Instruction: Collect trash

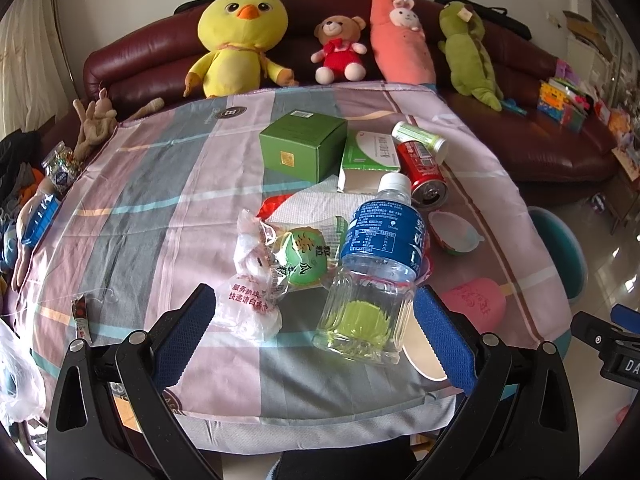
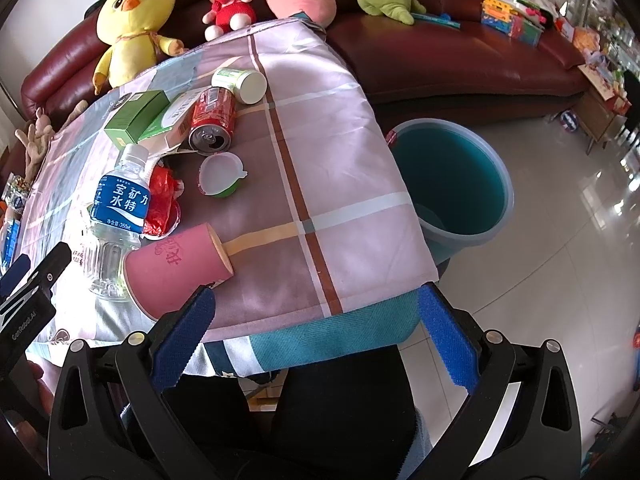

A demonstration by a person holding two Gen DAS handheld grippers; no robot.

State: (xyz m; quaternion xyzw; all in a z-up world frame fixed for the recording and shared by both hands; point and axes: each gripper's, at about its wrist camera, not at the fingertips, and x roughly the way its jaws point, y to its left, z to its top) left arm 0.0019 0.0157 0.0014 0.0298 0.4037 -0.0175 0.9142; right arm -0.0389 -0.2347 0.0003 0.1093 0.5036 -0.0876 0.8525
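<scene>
Trash (image 1: 360, 216) heaped on tablecloth, bottle (image 1: 376, 264) upright; both grippers' fingers spread, empty.

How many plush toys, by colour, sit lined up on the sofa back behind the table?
Yellow chick: 1
Brown bear in red: 1
Pink carrot with bunny: 1
Green toy: 1
Total: 4

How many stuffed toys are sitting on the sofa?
4 in a row along the sofa back: a yellow chick at the left, a teddy bear, a pink carrot with a bunny face, and a green plush at the right. A tan one lies lower left.
</scene>
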